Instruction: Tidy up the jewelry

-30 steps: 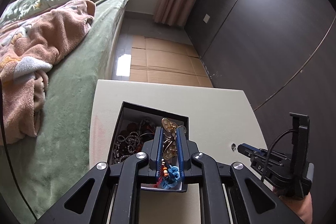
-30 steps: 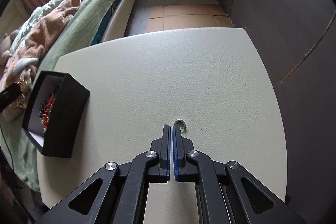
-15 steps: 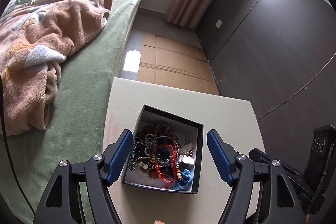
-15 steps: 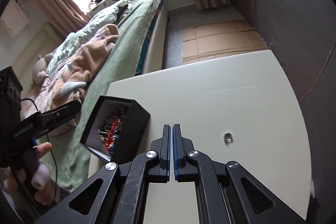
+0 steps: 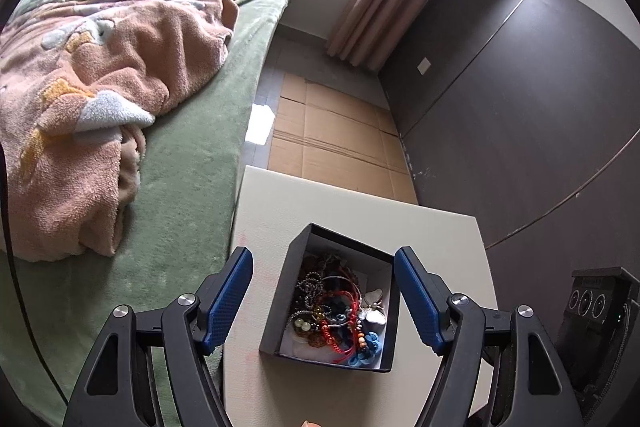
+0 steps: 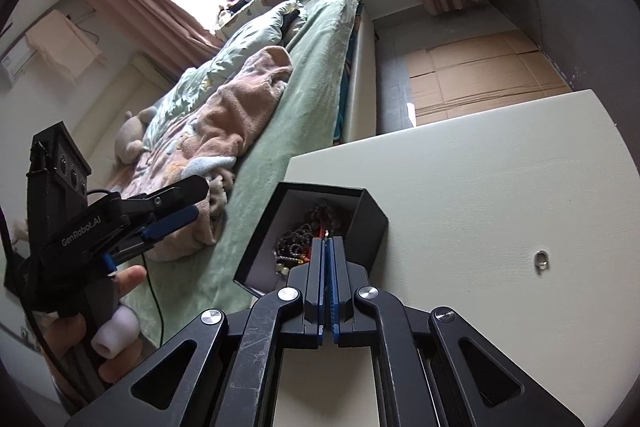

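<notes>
A black open box (image 5: 280, 291) stands on the cream table (image 5: 360, 203), filled with tangled jewelry (image 5: 336, 311): bead strings, a red cord, a blue knot, a silver pendant. My left gripper (image 5: 323, 255) hovers above the box, open, its blue pads wide on either side with nothing between them. In the right wrist view my right gripper (image 6: 326, 241) is shut and empty, its tips over the near rim of the box (image 6: 372, 223). A small silver ring (image 6: 541, 259) lies alone on the table (image 6: 500, 167), to the right. The left gripper (image 6: 199, 199) shows left of the box, held by a hand (image 6: 120, 279).
A bed with a green cover (image 5: 192, 155) and a pink blanket (image 5: 100, 87) runs along the table's left edge. Cardboard sheets (image 5: 332, 131) lie on the floor beyond the table. A dark wall panel (image 5: 520, 107) stands on the right. The right gripper's body (image 5: 600, 307) is at lower right.
My left gripper opened, let a gold piece go into the box and drew back. My right gripper, still shut, swung left from the ring to the box.
</notes>
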A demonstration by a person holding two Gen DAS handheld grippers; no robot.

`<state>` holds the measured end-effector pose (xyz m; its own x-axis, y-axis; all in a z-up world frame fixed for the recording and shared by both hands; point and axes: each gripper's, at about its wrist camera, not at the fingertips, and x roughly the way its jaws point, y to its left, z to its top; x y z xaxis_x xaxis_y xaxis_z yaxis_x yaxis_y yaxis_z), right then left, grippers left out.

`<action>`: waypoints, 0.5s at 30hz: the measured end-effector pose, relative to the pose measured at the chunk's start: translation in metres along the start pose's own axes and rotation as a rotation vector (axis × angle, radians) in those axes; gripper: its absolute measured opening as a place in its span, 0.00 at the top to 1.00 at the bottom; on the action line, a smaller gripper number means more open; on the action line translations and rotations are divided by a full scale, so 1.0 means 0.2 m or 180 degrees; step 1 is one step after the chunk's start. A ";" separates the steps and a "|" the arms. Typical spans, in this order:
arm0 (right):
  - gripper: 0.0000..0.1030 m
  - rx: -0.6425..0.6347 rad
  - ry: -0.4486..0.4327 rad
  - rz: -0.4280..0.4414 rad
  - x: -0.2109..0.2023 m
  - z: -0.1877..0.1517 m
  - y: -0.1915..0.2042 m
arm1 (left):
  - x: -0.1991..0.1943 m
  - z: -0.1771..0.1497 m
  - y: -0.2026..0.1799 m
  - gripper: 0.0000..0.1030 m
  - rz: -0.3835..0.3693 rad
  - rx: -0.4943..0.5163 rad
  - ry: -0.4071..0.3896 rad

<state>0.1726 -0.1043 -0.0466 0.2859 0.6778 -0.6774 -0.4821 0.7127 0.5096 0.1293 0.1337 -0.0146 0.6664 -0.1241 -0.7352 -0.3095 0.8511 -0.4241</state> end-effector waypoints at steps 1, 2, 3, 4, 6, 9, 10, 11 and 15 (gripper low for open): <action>0.96 -0.0002 -0.0005 0.0043 0.01 0.00 0.02 | -0.01 0.01 0.02 0.28 -0.0003 -0.0026 -0.0012; 0.96 -0.0001 -0.0011 0.0089 0.02 0.00 0.03 | -0.02 0.01 0.03 0.28 -0.0003 -0.0048 -0.0020; 0.96 0.0003 -0.0015 0.0136 0.03 0.00 0.05 | -0.02 0.01 0.04 0.28 -0.0002 -0.0066 -0.0024; 0.96 0.0011 -0.0016 0.0180 0.05 0.00 0.06 | -0.03 0.02 0.05 0.28 -0.0002 -0.0083 -0.0027; 0.96 0.0043 -0.0006 0.0263 0.08 0.01 0.08 | -0.03 0.02 0.07 0.28 -0.0015 -0.0113 -0.0029; 0.96 0.0082 0.0009 0.0308 0.14 0.04 0.09 | -0.04 0.02 0.08 0.28 -0.0045 -0.0149 -0.0034; 0.96 0.0103 0.0018 0.0315 0.17 0.05 0.09 | -0.04 0.02 0.08 0.28 -0.0050 -0.0149 -0.0034; 0.96 0.0119 0.0025 0.0321 0.19 0.05 0.08 | -0.04 0.02 0.08 0.28 -0.0053 -0.0147 -0.0031; 0.96 0.0110 -0.0019 0.0234 0.24 0.07 0.09 | -0.04 0.03 0.09 0.28 -0.0077 -0.0160 -0.0028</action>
<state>0.1899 -0.0565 -0.0620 0.2558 0.7295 -0.6344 -0.4731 0.6667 0.5759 0.1233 0.1533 -0.0129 0.6799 -0.1395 -0.7199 -0.3269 0.8211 -0.4678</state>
